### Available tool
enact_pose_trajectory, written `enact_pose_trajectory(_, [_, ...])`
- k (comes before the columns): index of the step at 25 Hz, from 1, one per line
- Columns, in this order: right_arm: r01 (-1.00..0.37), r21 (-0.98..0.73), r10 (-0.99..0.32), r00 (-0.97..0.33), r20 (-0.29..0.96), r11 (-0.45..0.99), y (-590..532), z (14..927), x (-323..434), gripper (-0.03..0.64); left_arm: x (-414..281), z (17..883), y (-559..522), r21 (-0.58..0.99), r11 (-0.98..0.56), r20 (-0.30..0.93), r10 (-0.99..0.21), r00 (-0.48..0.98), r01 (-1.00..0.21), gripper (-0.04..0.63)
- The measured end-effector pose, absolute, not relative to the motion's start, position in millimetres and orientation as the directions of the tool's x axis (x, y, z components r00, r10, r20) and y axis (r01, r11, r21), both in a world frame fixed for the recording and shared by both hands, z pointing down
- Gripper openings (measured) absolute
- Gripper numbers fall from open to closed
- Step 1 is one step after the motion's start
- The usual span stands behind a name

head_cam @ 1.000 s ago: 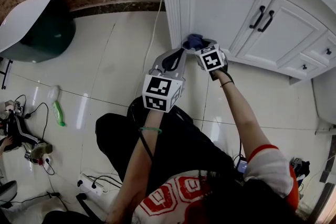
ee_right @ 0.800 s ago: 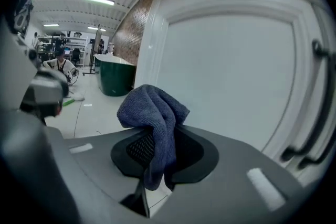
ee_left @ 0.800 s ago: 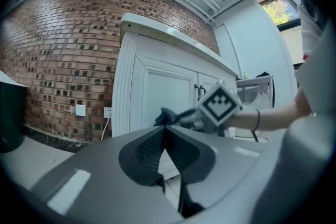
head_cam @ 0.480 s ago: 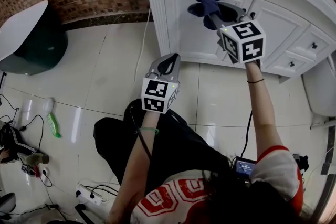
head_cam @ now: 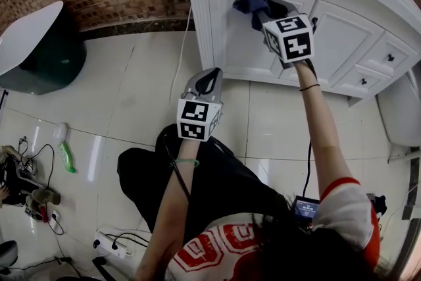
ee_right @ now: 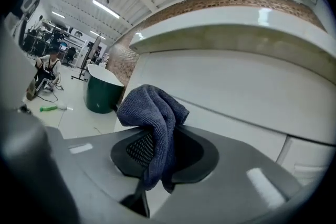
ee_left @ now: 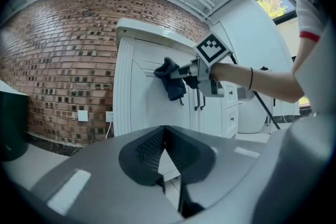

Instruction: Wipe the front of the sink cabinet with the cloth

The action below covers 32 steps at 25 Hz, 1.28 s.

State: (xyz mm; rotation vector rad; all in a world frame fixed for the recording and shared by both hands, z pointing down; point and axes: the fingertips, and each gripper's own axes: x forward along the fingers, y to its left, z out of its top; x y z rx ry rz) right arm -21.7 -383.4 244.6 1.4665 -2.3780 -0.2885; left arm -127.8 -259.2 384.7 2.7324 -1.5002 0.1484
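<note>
Cloth (head_cam: 252, 0) is held by the right gripper (head_cam: 263, 10) at the top edge of the sink cabinet (head_cam: 237, 43) door in the head view, with open floor (head_cam: 131, 95) below. In the left gripper view, the left gripper (ee_left: 164, 134) is closed on nothing, well apart from the cabinet. In the right gripper view, the cloth is pinched tight.

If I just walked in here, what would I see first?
Probably the dark blue cloth, pinched in the right gripper and held up against the left door of the white sink cabinet, near its top. After that, the black-and-white marker cube on each gripper, and the left gripper, shut and empty, hanging lower down over the shiny floor tiles.
</note>
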Motion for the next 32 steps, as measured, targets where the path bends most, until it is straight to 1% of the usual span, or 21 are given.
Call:
enact_pose_trajectory(3, [-0.829,0.327,-0.889,-0.400,0.222,0.454,-390,281,-19,0.078,-129,384,-259,-0.026,-0.535,0.094,-0.843,0.530,-0.845,0.000])
enact_pose_trajectory(7, [-0.825,0.295,-0.871,-0.414,0.264,0.482,-390,328,-22,0.078,-127,384,-259,-0.027,-0.539,0.098,-0.839,0.535,-0.842,0.000])
enact_pose_trajectory(17, [-0.802,0.265,-0.803,-0.388,0.452,0.536,-387,472,-33,0.078,-124,387,-258,-0.029,-0.546,0.122,-0.833,0.539,-0.837,0.000])
enact_pose_trajectory(24, [-0.769,0.258,-0.729,-0.359,0.583,0.585,-385,563,-35,0.078,-123,389,-260,-0.025,-0.546,0.137,-0.832,0.538,-0.838,0.000])
enact_pose_trajectory(28, [-0.777,0.218,-0.689,-0.343,0.639,0.590,-385,597,-32,0.078,-125,395,-265,-0.031,-0.538,0.156,-0.835,0.528,-0.842,0.000])
enact_pose_trajectory(32, [-0.777,0.207,-0.681,-0.350,0.644,0.595,-383,587,-29,0.078,-123,398,-269,-0.028,-0.529,0.160,-0.840,0.519,-0.848,0.000])
